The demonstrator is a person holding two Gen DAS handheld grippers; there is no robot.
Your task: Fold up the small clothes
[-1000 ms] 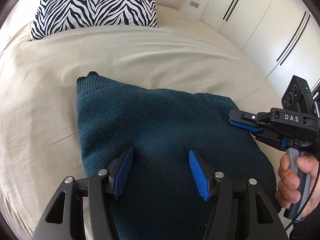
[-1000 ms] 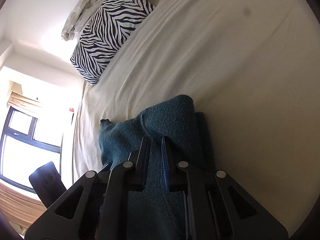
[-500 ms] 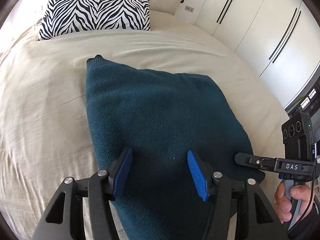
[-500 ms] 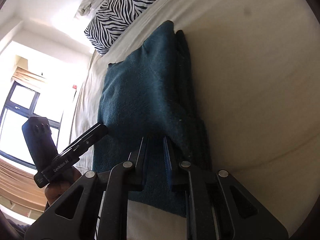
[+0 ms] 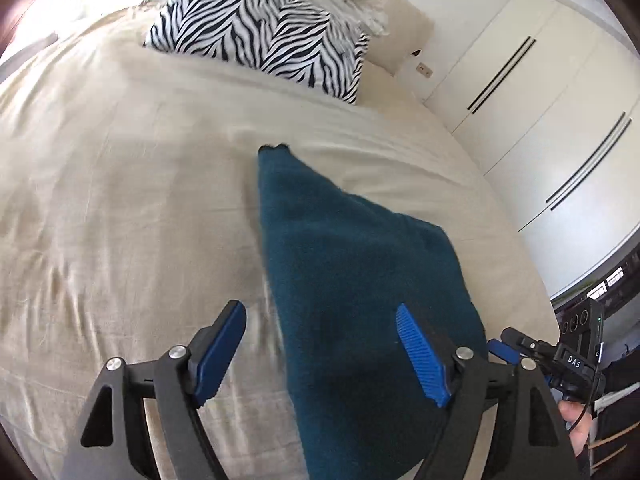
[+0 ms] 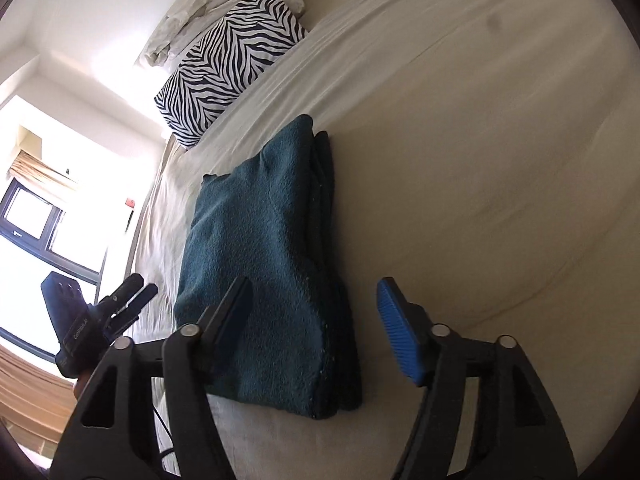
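Observation:
A folded teal knit sweater (image 5: 352,280) lies flat on the cream bed sheet (image 5: 120,208); it also shows in the right wrist view (image 6: 264,248) as a stacked fold. My left gripper (image 5: 324,352) is open and empty, held over the sweater's near left edge. My right gripper (image 6: 316,320) is open and empty, just above the sweater's near right corner. The right gripper also shows at the far right of the left wrist view (image 5: 516,346). The left gripper shows at the left of the right wrist view (image 6: 132,294).
A zebra-print pillow (image 5: 264,36) lies at the head of the bed with crumpled white bedding (image 6: 208,4) behind it. White wardrobe doors (image 5: 552,112) stand to the right of the bed. A window (image 6: 36,216) is on the far side.
My right gripper has let go of the sweater and opened wide. The sweater now lies flat and folded. My left gripper has shifted left and drawn back a little.

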